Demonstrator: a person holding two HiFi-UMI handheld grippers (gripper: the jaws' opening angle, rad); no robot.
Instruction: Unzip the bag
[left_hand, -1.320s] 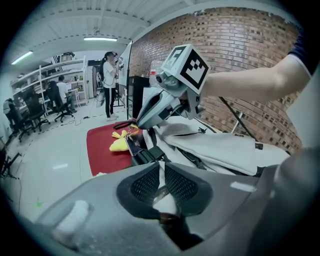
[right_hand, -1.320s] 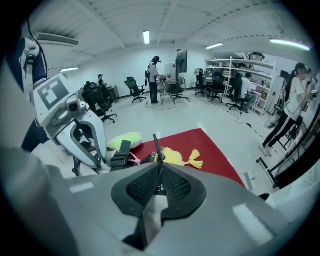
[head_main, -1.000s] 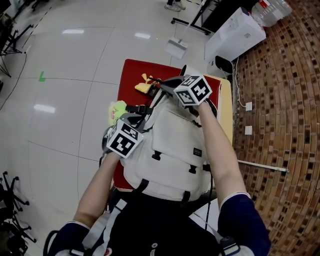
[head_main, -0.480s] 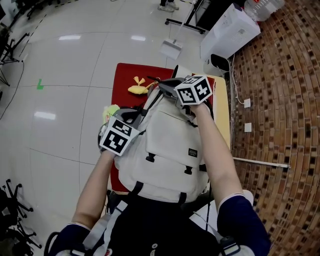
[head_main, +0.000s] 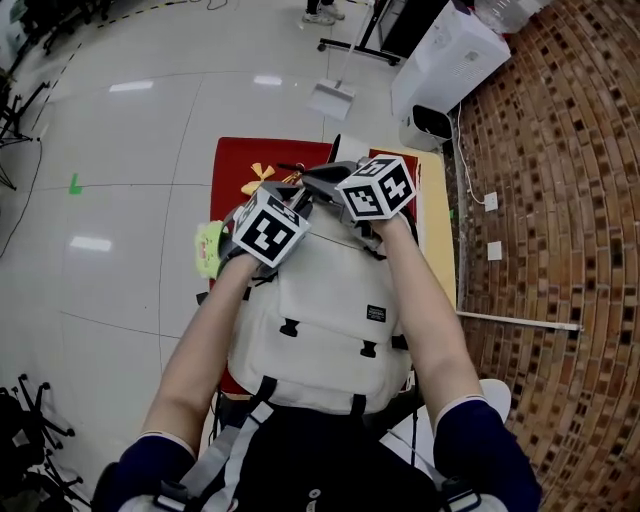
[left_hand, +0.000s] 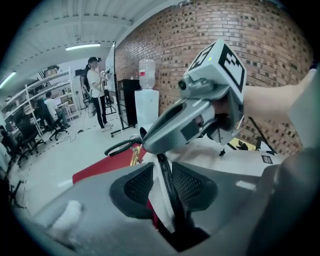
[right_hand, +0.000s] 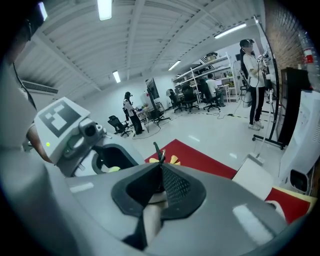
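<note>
A white backpack (head_main: 320, 320) with black straps stands on a red-covered table. Both grippers meet at its top. My left gripper (head_main: 293, 196) has its jaws opening. In the left gripper view (left_hand: 166, 186) the black zip band (left_hand: 169, 187) and a strip of white fabric run through the gap between the pads (left_hand: 138, 185). My right gripper (head_main: 322, 180) is just beside it. Its jaws (right_hand: 159, 184) are shut on the bag's top edge, with a thin black tab (right_hand: 159, 151) sticking out above and pale fabric (right_hand: 150, 216) below.
The red cloth (head_main: 232, 160) carries a yellow toy (head_main: 256, 178) behind the bag and a yellow-green item (head_main: 208, 248) at its left. A white water dispenser (head_main: 448, 55) and a brick wall (head_main: 560, 200) stand to the right. People stand far off on the shiny floor.
My left gripper has moved from the bag's left side up and right to its top, next to the right gripper. The right gripper has held its place.
</note>
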